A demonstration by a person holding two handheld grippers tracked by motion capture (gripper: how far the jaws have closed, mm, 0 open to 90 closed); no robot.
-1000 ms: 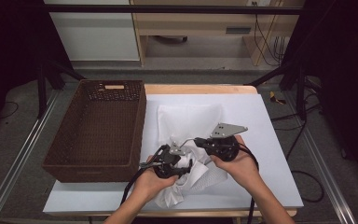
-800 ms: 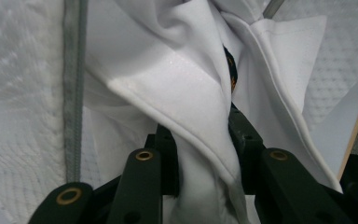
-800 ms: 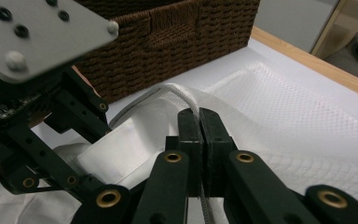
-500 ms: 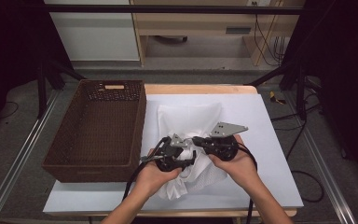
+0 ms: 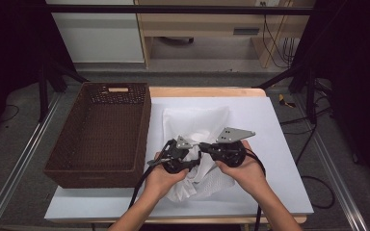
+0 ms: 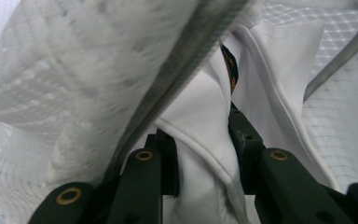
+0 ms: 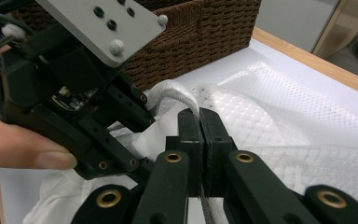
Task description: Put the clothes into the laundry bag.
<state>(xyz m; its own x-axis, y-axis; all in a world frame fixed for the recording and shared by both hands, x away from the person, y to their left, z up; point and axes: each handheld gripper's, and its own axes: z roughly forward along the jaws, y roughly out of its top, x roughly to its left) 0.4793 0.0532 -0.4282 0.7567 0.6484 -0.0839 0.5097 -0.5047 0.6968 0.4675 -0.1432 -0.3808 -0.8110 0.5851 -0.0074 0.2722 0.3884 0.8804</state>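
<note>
Garment: white mesh garment point(image 5: 200, 144) lies bunched on the white table point(image 5: 279, 144), mid-table toward the near edge, just right of the basket; a smooth inner layer and a dark neck label point(image 6: 230, 65) show in the left gripper view.
Left gripper: left gripper point(image 5: 176, 156) pinches a smooth white fold point(image 6: 200, 140) between part-closed jaws; fabric drapes over the camera.
Right gripper: right gripper point(image 7: 200, 126) has its jaws pressed together on a thin ribbed edge point(image 7: 182, 93) of the garment, close beside the left gripper.
Basket: brown wicker basket point(image 5: 101, 130) sits along the left edge of the table; what shows of its inside holds nothing.
Done so far: both grips set on the cloth, near the neck by the look of it.
Left to do: judging by the crumpled heap, no fold is finished; spreading, folding and any move to the basket remain.
</note>
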